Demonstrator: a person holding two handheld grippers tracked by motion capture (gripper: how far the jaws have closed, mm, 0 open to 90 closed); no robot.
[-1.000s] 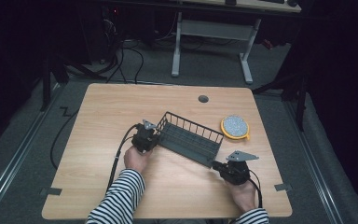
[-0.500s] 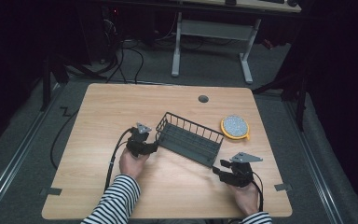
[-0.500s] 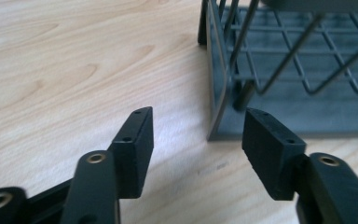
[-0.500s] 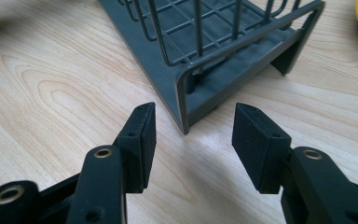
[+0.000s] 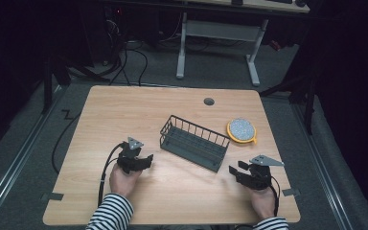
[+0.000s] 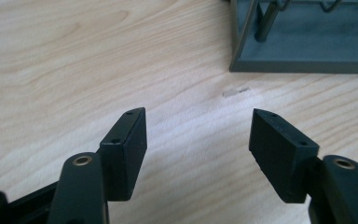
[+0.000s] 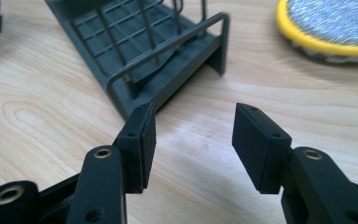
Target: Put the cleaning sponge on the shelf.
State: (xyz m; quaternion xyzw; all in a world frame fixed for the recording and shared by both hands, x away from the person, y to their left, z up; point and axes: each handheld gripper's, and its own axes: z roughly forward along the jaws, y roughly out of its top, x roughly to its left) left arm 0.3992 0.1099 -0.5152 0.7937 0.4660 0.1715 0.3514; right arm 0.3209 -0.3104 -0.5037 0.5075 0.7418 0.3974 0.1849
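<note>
A dark grey wire rack lies slantwise in the middle of the wooden table. My left gripper rests a short way off the rack's left end, and its jaws have just been opening with nothing between them. In the left gripper view the gripper stands open over bare wood, the rack's corner ahead at the upper right. My right gripper sits off the rack's right end, its jaws also just opened and empty. In the right gripper view the gripper faces the rack's end.
A round yellow-rimmed scouring pad lies beside the rack's far right end, also seen in the right gripper view. A cable hole sits near the table's back edge. Cables trail off the left side to the floor.
Both grippers were shut at the rack's two ends; both have opened, let go and drawn back toward the person. The left one moved farther. The rack stays put.
</note>
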